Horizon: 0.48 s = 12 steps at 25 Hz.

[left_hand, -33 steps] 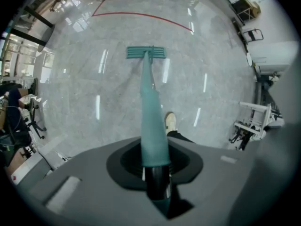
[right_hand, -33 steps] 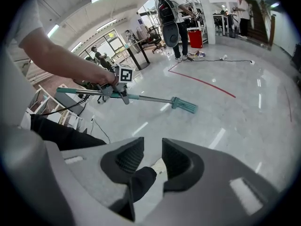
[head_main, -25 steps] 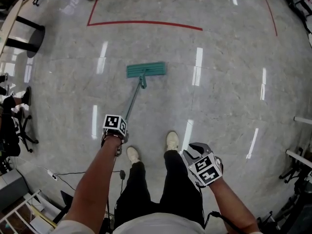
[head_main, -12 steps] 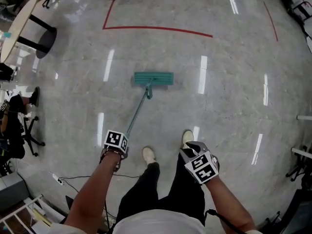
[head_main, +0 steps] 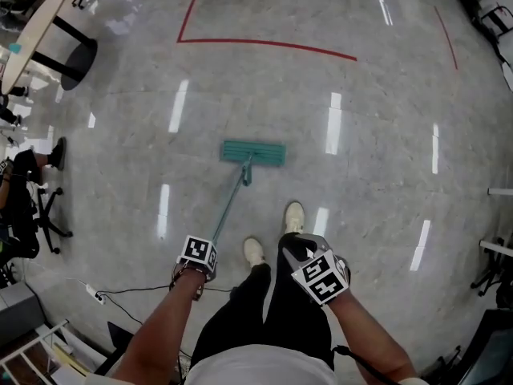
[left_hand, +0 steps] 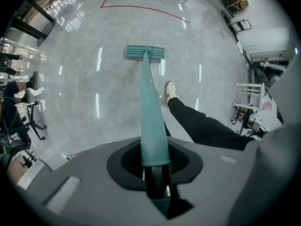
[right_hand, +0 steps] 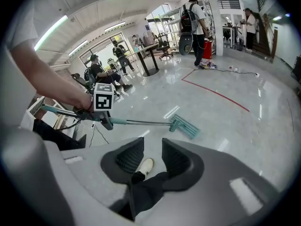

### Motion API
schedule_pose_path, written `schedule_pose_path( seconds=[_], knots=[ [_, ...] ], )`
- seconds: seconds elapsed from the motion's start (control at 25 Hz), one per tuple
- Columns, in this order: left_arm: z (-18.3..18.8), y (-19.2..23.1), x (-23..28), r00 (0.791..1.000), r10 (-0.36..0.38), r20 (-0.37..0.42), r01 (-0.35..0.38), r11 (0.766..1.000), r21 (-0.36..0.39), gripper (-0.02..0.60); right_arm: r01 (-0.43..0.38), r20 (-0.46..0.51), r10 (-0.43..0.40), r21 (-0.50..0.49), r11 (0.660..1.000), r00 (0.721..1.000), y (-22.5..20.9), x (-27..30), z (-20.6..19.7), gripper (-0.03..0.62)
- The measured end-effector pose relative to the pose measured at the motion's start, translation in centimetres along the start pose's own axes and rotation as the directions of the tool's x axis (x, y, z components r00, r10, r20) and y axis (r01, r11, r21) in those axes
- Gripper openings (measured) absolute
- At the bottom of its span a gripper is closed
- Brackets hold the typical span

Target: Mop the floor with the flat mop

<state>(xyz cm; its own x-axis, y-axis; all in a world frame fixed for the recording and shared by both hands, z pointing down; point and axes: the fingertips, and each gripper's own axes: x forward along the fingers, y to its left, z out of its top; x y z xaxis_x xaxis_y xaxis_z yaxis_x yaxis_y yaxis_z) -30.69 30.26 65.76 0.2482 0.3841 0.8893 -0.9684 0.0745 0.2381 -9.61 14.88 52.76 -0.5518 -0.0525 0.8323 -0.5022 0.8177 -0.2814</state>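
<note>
A flat mop lies with its teal head [head_main: 254, 152] [left_hand: 145, 52] [right_hand: 186, 126] flat on the grey floor ahead of my feet. Its pole [head_main: 228, 207] [left_hand: 151, 117] slants back to my left gripper [head_main: 197, 257] [left_hand: 155, 166], which is shut on the pole near its upper end. In the right gripper view the left gripper [right_hand: 101, 108] shows holding the pole level above the floor. My right gripper [head_main: 309, 255] [right_hand: 146, 157] hangs over my right thigh, open, with nothing between its jaws; only my leg and shoe show through the gap.
A red tape line [head_main: 264, 44] crosses the floor beyond the mop. A round table [head_main: 36, 30] and an office chair [head_main: 28, 215] stand at the left. A black cable [head_main: 128, 289] runs along the floor near my left foot. People stand near the far desks [right_hand: 195, 18].
The mop head has slid back toward my feet. Both grippers have dropped lower in the head view, and I have stepped, right foot leading.
</note>
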Motion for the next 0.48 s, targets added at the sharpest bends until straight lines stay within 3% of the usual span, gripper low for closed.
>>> schedule_pose_path(
  seconds=[0.24,0.48],
  knots=[
    [2.5,-0.9,1.4,1.0,0.003,-0.021,-0.003,1.0,-0.012,0.093,-0.017,-0.036,0.017,0.004,1.0,0.999,-1.0,0.0,-0.6,0.123],
    [7.1,-2.3,1.2,0.999,0.02,0.025,-0.02,1.0,-0.008,0.092,-0.016,-0.061,0.018,0.028,0.999,0.998,-3.2,-0.4,-1.9,0.123]
  ],
)
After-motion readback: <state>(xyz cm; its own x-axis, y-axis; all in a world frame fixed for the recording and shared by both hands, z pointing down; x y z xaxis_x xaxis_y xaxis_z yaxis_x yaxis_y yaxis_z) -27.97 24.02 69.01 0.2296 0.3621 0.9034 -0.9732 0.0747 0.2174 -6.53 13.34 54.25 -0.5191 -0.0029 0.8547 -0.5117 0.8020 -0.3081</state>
